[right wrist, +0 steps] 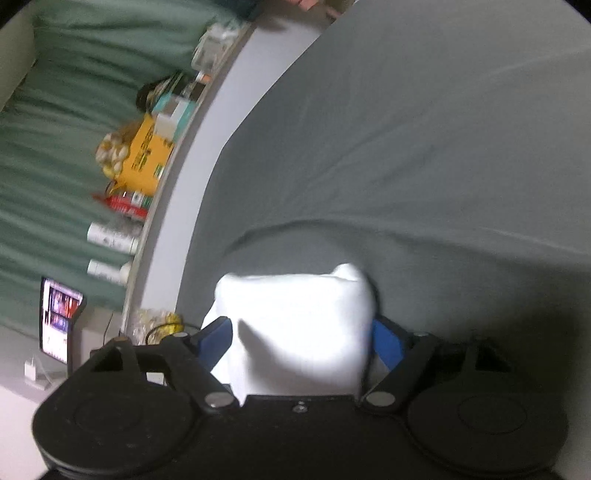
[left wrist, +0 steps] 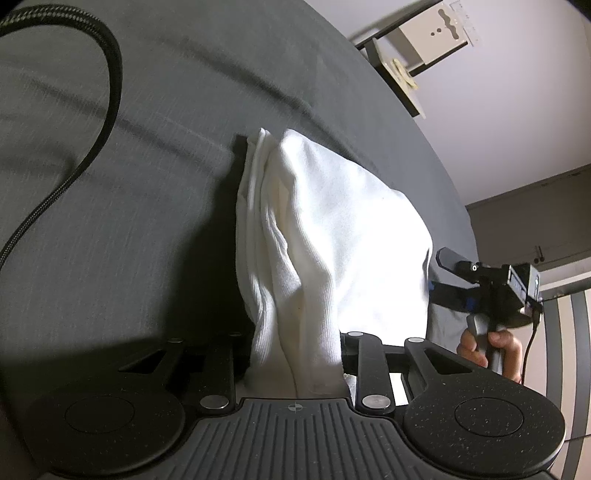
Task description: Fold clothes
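A white ribbed garment (left wrist: 332, 236) hangs bunched in folds above the grey bedsheet (left wrist: 147, 147). Its lower end runs down between the arms of my left gripper (left wrist: 295, 354), which is shut on it; the cloth hides the fingertips. At the garment's right edge is my right gripper (left wrist: 448, 266), held by a hand (left wrist: 506, 347). In the right wrist view the white garment (right wrist: 295, 325) is a thick bundle between the blue fingers (right wrist: 386, 341) of my right gripper (right wrist: 303, 339), which is shut on it. The cloth is held up between the two grippers.
A black braided cable (left wrist: 92, 122) loops over the sheet at the left. A wall shelf (right wrist: 147, 158) crowded with boxes and bottles, a green curtain (right wrist: 55, 147) and a lit screen (right wrist: 59, 321) lie beyond the bed's edge. A white box (left wrist: 436, 33) on a dark shelf sits past the far edge.
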